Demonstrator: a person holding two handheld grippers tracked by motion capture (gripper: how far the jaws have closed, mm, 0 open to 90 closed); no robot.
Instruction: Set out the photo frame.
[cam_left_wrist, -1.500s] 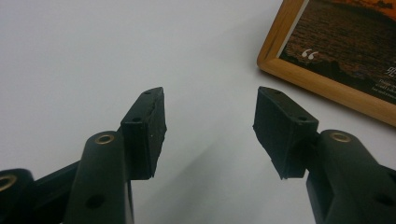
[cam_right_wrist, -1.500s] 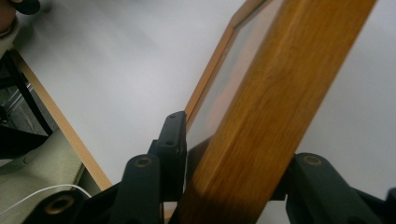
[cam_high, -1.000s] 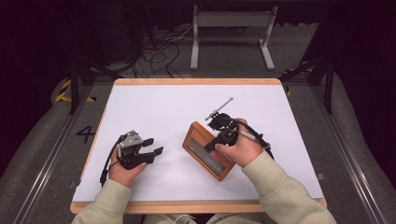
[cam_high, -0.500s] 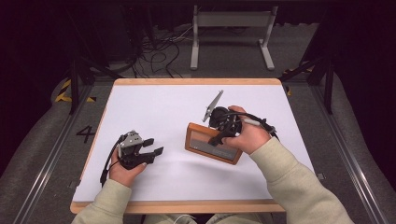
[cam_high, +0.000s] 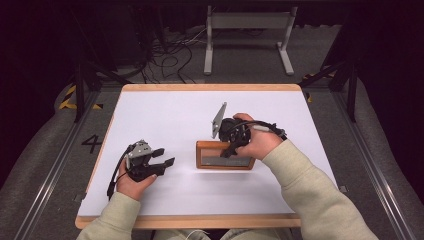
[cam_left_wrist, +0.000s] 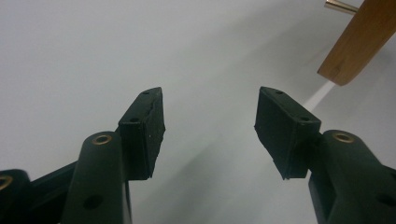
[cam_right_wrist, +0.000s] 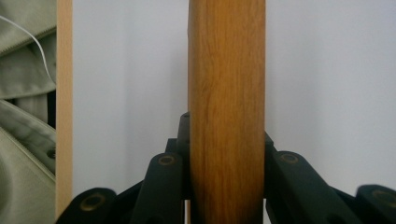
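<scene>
A wooden picture frame (cam_high: 220, 162) with a grey pane lies on the white table (cam_high: 165, 115), right of centre, its long sides parallel to the front edge. My right gripper (cam_high: 232, 145) is shut on its far rail, with the grey plate (cam_high: 218, 120) sticking up. In the right gripper view the wooden rail (cam_right_wrist: 226, 93) runs upright between the jaws of the right gripper (cam_right_wrist: 226, 154), which press on both its sides. My left gripper (cam_high: 162, 157) rests to the frame's left, open and holding nothing. In its own view the left gripper (cam_left_wrist: 210, 121) is spread wide, with a frame corner (cam_left_wrist: 359, 42) at top right.
The table has a wooden border (cam_high: 200, 220) along its edges. Behind the table stand a metal rack (cam_high: 247, 35) and loose cables (cam_high: 170, 50) on the floor. A sleeve (cam_right_wrist: 23, 70) and the table's edge show left in the right gripper view.
The right gripper has turned the frame from a slanted lie to square with the table's front edge and tilted its grey plate upward. The left gripper has stayed put.
</scene>
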